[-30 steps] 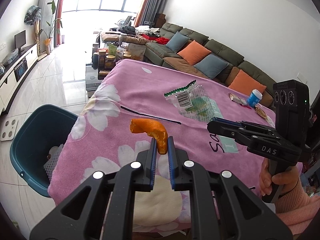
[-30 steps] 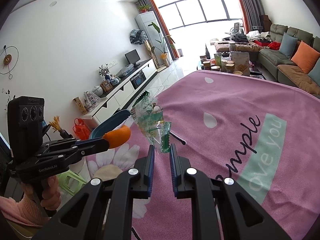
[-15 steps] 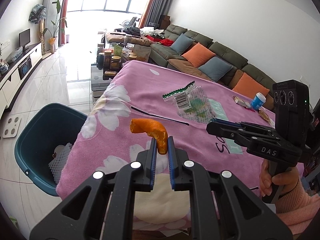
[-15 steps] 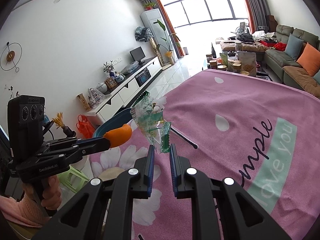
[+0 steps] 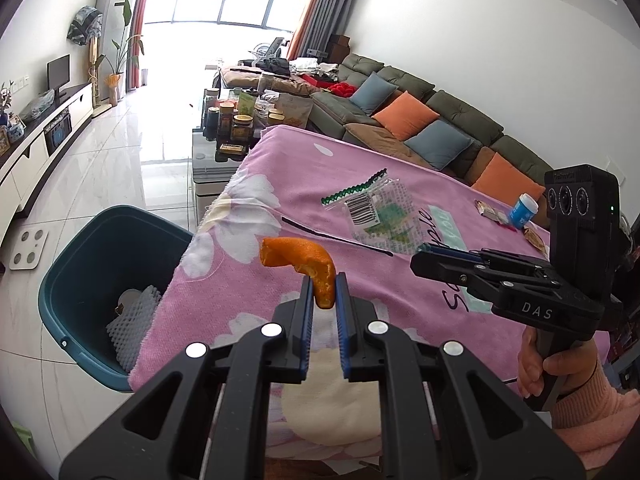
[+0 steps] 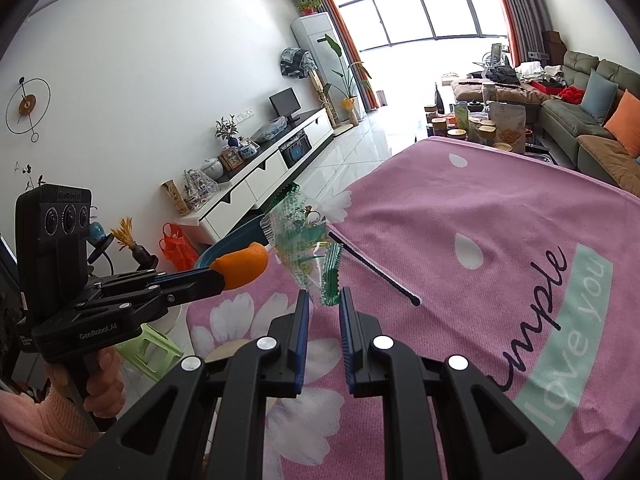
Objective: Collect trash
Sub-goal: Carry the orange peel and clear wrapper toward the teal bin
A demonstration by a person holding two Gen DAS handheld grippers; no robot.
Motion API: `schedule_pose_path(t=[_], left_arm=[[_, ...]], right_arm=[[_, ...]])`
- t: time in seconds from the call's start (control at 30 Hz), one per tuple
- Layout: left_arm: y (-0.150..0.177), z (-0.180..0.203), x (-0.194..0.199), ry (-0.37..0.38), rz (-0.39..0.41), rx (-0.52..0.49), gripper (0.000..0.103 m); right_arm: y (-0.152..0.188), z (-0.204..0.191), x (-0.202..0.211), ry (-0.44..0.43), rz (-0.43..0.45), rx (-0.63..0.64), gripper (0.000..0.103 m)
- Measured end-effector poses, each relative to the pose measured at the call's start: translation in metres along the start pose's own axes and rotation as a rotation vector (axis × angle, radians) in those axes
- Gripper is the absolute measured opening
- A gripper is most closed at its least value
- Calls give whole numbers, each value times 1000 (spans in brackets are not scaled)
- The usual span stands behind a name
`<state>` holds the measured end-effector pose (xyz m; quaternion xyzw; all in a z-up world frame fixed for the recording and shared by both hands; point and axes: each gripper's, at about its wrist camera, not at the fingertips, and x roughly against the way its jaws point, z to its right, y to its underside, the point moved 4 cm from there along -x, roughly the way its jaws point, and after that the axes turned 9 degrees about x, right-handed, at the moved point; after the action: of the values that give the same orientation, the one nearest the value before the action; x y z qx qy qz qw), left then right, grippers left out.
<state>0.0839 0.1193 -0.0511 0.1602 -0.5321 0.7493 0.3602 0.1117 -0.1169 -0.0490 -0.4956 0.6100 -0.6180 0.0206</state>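
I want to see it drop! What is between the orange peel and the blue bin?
Only pink tablecloth: in the left wrist view, nothing else lies between the orange peel and the bin.

Domestic living room: long olive-green sectional sofa [image 5: 432, 108] with orange and blue cushions, low white television cabinet [image 6: 256, 184], tall potted plant [image 6: 348, 80], glossy tiled floor [image 5: 120, 152].

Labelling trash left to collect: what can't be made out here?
Left wrist view: bin contents under the foam net, hidden by its wall and the tablecloth.
Left wrist view: wrappers at the far edge, too small to identify.
Right wrist view: bin mostly hidden behind plastic bag and orange peel.
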Motion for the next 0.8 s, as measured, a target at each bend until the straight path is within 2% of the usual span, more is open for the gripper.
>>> schedule_pose_path(t=[0.8], left_arm=[[-7,-24,12,-40,34,44,11]], right_arm=[[-17,-18,-26,-52,-31,36,14]])
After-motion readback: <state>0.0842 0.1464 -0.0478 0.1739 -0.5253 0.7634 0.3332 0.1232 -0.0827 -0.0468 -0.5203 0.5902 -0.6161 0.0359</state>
